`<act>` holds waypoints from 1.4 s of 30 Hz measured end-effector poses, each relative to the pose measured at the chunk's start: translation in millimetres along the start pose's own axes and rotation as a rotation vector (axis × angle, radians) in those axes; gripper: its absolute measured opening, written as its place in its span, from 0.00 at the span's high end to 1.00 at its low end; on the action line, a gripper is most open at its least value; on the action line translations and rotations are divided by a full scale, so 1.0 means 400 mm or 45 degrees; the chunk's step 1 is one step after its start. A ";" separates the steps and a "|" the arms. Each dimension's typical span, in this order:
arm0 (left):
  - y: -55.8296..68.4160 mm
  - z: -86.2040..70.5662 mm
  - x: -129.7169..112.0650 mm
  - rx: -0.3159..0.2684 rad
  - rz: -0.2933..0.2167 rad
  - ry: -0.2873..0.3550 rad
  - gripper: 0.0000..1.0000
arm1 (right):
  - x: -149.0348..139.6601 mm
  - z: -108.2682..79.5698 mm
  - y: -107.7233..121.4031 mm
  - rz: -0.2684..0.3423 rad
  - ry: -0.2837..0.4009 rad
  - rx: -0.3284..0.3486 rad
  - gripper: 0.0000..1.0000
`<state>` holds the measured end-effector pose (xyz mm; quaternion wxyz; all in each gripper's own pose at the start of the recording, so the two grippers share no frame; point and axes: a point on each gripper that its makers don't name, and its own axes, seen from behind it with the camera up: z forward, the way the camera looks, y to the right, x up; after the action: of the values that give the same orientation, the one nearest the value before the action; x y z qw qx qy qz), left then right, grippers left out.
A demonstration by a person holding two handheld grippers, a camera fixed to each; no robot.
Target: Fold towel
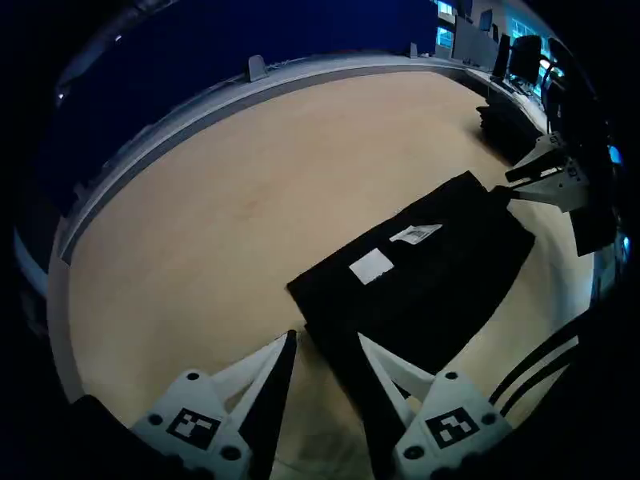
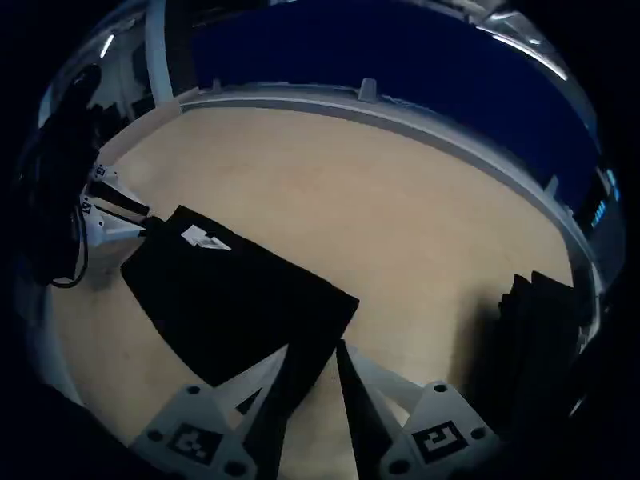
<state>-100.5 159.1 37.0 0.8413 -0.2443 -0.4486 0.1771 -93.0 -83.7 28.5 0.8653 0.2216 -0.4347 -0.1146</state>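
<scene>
Flat black cloth towel (image 1: 432,280) on the pale wooden worktop (image 1: 240,200), looks like grab-the-ends time. Both the left gripper (image 1: 326,334) and right gripper (image 2: 312,346) gape over opposite ends, holding nothing; next up, pinch.

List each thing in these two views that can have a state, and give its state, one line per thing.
black towel: lying flat on the table, not gripped
white labels: face up on the towel
left gripper: open, at one towel corner
right gripper: open, at the opposite corner
dark cloth pile: stacked, apart from the towel
</scene>
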 end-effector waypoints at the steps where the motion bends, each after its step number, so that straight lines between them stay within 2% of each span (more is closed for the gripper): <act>1: -0.005 0.001 0.003 0.009 -0.001 0.003 0.44 | 0.001 0.002 0.007 -0.006 0.001 -0.016 0.55; 4: -0.023 0.004 0.012 0.038 -0.009 0.011 0.35 | 0.007 0.007 0.027 -0.024 0.009 -0.067 0.41; 6: -0.037 0.007 0.019 0.059 -0.019 0.017 0.29 | 0.013 0.009 0.041 -0.035 0.018 -0.101 0.29; 8: -0.050 0.011 0.024 0.080 -0.038 0.024 0.25 | 0.021 0.009 0.054 -0.039 0.029 -0.131 0.20; 10: -0.066 0.011 0.034 0.106 -0.058 0.039 0.15 | 0.031 0.009 0.067 -0.040 0.043 -0.159 0.12; 12: -0.082 0.008 0.045 0.132 -0.077 0.058 0.12 | 0.042 0.008 0.078 -0.038 0.058 -0.181 0.05; 17: -0.102 -0.003 0.061 0.155 -0.095 0.082 0.12 | 0.065 0.000 0.093 -0.018 0.093 -0.199 0.02; 23: -0.098 -0.018 0.059 0.146 -0.101 0.086 0.12 | 0.067 -0.011 0.086 -0.015 0.102 -0.175 0.00; 32: -0.065 -0.056 0.024 0.120 -0.138 0.102 0.12 | 0.025 -0.045 0.052 -0.013 0.092 -0.145 0.00; 42: -0.016 -0.123 -0.068 0.092 -0.189 0.097 0.12 | -0.057 -0.111 0.005 -0.001 0.074 -0.130 0.00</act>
<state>-73.2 127.4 -1.2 0.8769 -0.1864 -0.4264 0.1207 -71.0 -60.5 -9.9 0.8877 0.1806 -0.4030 -0.1306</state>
